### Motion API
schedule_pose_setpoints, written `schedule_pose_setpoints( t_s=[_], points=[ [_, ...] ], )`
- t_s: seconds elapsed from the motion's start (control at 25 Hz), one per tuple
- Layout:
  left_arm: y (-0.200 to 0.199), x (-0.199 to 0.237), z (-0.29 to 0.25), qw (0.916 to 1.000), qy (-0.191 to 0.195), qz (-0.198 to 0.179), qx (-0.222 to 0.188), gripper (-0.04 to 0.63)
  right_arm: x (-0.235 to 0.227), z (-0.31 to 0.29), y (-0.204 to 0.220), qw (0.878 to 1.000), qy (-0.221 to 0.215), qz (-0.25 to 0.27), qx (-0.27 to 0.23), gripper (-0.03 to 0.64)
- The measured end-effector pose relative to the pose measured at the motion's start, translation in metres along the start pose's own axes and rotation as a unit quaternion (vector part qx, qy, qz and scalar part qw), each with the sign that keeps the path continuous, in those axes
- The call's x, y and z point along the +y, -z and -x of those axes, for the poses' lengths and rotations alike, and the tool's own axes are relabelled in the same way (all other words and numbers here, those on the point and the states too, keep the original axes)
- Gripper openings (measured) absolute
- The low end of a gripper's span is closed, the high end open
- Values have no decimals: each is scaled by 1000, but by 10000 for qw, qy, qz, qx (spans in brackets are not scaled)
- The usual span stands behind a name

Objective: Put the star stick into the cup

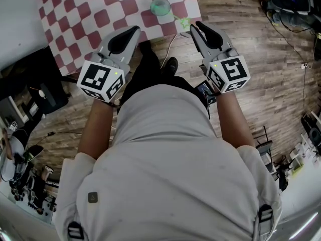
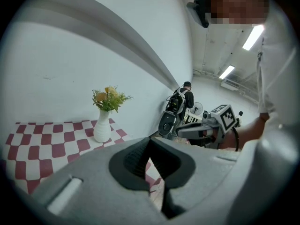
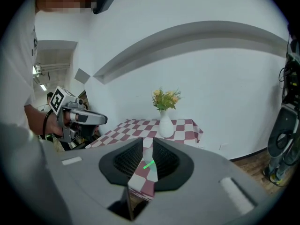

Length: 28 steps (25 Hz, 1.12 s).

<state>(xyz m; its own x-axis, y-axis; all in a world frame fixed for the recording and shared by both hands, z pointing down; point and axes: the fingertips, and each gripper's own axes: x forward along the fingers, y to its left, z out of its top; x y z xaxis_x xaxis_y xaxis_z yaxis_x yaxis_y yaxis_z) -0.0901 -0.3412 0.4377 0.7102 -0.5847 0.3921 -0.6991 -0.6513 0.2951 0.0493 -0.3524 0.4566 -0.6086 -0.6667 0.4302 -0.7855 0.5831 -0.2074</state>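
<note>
The green cup (image 1: 160,6) stands on the red-and-white checked table (image 1: 100,19) near its front edge. The green star stick (image 1: 183,21) lies on the cloth just right of the cup, at the table's corner. My right gripper (image 1: 197,28) hovers just short of the stick, jaws a narrow gap apart and empty. Through that gap in the right gripper view (image 3: 148,144) the green stick (image 3: 149,164) shows on the cloth. My left gripper (image 1: 134,30) hangs at the table's front edge, left of the cup. Its jaws (image 2: 149,142) meet at the tips, holding nothing.
A white vase of flowers (image 3: 165,123) stands at the table's far side by the white wall. Wooden floor (image 1: 251,49) lies to the right of the table, with cables and gear (image 1: 291,4) at the far right. A person with a backpack (image 2: 180,102) stands in the background.
</note>
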Motion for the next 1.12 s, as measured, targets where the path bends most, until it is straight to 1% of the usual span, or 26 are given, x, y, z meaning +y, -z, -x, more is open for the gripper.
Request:
schedule_pose_setpoints(
  t_s=[0.36,0.88,1.12],
  points=[
    [-4,-50,12,9995,-34,-195,-237,5,15,50,-7,9992,-115,271,-277,75],
    [-23,-130,36,9953,-190,-589,-741,5,38,129,-27,9931,-255,749,-866,10],
    [-25,-158,53,9926,-373,-708,-911,5,45,157,-34,9895,-334,867,-1107,9]
  ],
)
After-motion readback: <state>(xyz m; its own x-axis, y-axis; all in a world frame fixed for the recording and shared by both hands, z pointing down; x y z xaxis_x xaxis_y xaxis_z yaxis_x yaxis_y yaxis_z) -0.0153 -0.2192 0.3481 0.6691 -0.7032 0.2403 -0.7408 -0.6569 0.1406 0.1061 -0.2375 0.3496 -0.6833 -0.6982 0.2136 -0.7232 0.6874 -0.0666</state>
